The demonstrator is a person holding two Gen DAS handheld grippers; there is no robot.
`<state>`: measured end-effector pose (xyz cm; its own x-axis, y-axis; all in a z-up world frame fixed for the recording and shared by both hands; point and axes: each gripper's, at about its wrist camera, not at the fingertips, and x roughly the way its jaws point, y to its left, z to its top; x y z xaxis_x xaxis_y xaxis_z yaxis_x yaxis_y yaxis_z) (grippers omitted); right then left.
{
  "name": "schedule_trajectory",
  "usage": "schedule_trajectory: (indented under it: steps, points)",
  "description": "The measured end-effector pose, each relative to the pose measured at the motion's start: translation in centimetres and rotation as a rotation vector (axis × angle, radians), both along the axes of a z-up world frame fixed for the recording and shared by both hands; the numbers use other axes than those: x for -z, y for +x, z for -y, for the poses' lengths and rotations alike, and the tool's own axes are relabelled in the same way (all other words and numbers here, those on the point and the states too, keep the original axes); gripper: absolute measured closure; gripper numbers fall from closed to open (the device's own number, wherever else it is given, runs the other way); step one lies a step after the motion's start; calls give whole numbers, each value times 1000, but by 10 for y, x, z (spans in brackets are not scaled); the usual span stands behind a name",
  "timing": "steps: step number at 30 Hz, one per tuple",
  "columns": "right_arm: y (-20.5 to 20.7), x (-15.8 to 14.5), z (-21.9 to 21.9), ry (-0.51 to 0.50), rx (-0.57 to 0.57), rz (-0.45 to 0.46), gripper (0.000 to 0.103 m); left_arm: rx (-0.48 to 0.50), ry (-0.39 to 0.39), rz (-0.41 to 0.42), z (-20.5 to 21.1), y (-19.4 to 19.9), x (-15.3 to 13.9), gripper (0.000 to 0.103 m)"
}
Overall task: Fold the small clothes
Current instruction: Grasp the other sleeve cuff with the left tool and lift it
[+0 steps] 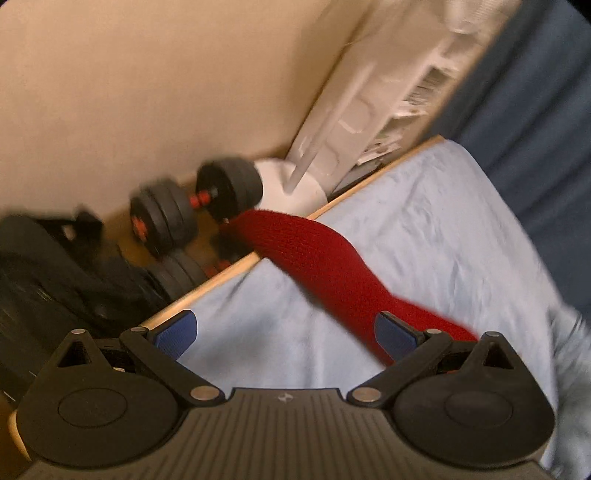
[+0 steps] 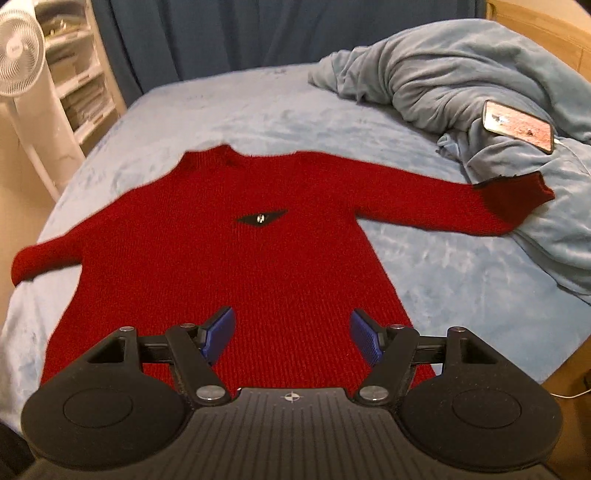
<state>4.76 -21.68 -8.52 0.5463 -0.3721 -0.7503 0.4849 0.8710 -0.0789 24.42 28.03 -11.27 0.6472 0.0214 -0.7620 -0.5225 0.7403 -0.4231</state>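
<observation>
A red knitted sweater (image 2: 236, 251) lies flat on the light blue bed sheet (image 2: 280, 110), front up, both sleeves spread out. A small black diamond emblem (image 2: 261, 218) sits on its chest. My right gripper (image 2: 291, 334) hangs open above the sweater's lower part, nothing between its blue pads. In the left wrist view the sweater's left sleeve (image 1: 317, 258) runs across the sheet to the bed's wooden edge (image 1: 229, 275), its cuff hanging over. My left gripper (image 1: 286, 332) is open beside that sleeve, the right pad (image 1: 391, 336) close to the red knit.
A rumpled blue duvet (image 2: 461, 81) with a phone (image 2: 519, 125) on it fills the bed's right side. Beside the bed on the left stand a white fan (image 2: 18, 51), white shelves (image 2: 81, 85) and black dumbbells (image 1: 195, 206) on the floor. A dark blue curtain (image 2: 221, 33) hangs behind.
</observation>
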Motion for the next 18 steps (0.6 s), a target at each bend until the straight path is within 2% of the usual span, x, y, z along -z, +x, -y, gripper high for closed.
schedule_trajectory:
  steps: [4, 8, 10, 12, 14, 15, 16, 18]
  points:
    - [13, 12, -3, 14, 5, -54, 32, -57, -181, -22, -24, 43, 31, 1]
    - [22, 22, -5, 9, -11, -103, 32, -113, -397, -55, -39, 86, 65, 1]
    - [26, 26, -6, 0, -16, -114, 32, -151, -430, -87, -36, 104, 75, 1]
    - [27, 28, -4, -3, -17, -119, 32, -178, -389, -112, -29, 124, 77, 11]
    - [25, 28, -2, -5, -15, -120, 32, -156, -317, -103, -17, 139, 65, 60]
    - [24, 28, 0, -7, -14, -118, 32, -140, -280, -102, -12, 147, 58, 74]
    - [22, 29, 2, -10, -12, -116, 32, -124, -249, -93, -6, 153, 49, 79]
    - [17, 30, 8, -13, -1, -119, 32, -108, -188, -61, 12, 157, 23, 80]
